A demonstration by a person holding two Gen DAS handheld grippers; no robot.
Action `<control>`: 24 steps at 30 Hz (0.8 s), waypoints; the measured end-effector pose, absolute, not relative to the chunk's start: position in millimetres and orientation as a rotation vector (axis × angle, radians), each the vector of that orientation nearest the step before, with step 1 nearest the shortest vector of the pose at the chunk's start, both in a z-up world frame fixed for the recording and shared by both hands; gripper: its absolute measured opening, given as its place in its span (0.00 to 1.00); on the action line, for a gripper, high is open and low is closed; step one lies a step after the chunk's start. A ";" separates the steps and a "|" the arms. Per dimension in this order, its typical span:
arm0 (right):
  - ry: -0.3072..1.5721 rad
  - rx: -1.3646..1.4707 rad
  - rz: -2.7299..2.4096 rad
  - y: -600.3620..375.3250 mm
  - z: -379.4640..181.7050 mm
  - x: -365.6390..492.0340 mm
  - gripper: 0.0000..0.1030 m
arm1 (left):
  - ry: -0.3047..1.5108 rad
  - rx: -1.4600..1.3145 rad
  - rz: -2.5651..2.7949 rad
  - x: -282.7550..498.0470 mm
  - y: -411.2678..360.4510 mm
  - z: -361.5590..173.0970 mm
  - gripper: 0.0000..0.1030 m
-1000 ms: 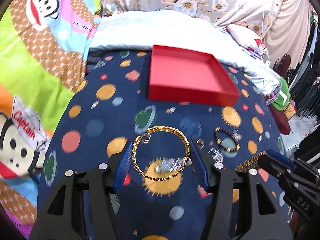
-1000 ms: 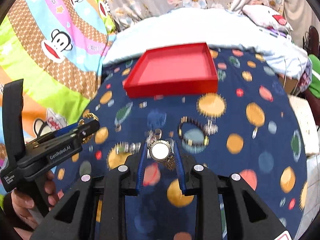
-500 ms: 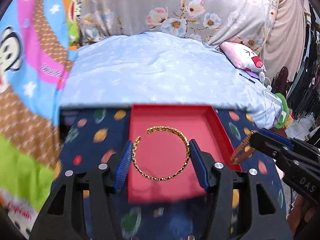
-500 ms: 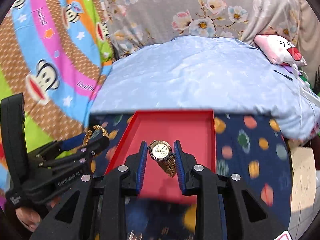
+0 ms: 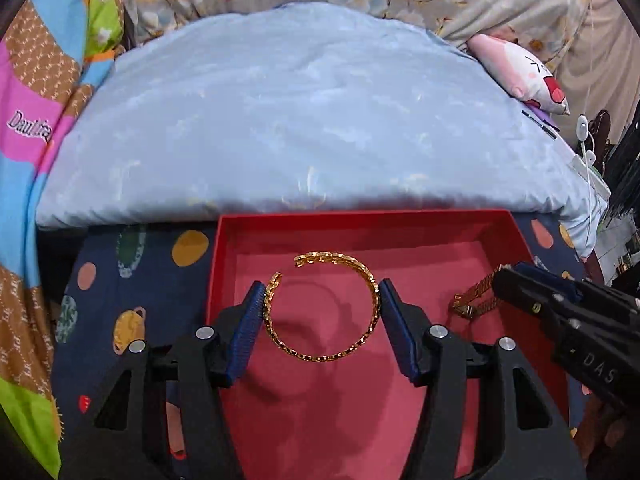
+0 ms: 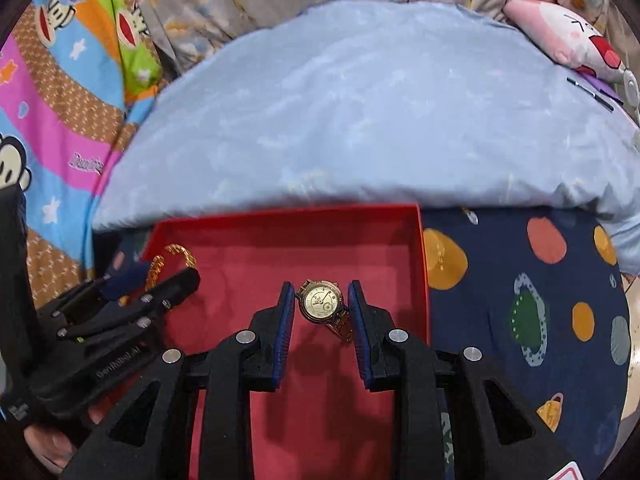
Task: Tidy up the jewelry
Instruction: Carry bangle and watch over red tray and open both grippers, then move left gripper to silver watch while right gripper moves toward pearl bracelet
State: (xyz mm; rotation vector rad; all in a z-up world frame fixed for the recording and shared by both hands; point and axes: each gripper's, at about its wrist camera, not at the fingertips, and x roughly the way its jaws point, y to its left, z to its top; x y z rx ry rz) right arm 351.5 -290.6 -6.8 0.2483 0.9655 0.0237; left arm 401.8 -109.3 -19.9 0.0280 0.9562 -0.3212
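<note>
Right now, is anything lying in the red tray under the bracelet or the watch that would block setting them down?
Nothing visible: the tray floor is bare beneath the bracelet and the watch.

red tray (image 5: 520, 236) near edge hidden by gripper bodies — watch (image 6: 322, 306) band mostly hidden

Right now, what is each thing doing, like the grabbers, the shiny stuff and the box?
Left gripper: jaws opening, gold chain bangle between them.
Gold chain bangle: open-ended, above the tray.
Right gripper: shut on the watch.
Gold wristwatch: face up, held.
Red shallow tray: lidless; nothing visibly lying loose in it.
</note>
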 end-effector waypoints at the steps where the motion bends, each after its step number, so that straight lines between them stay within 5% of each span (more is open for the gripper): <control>1: 0.967 0.246 0.012 -291.6 -8.7 347.9 0.27 | 0.964 0.021 -0.301 401.1 -107.1 -21.2 0.67; 3: 0.959 0.232 -0.001 -290.0 -6.4 340.2 0.28 | 0.944 -0.003 -0.263 395.6 -99.8 -17.2 0.79; 12: 0.809 0.168 -0.071 -288.7 55.9 212.3 0.50 | 0.840 0.019 -0.261 305.9 -54.1 33.5 0.79; 24: 0.893 0.225 -0.067 -252.3 28.5 45.8 0.50 | 0.918 0.041 -0.284 139.8 -8.8 14.0 0.79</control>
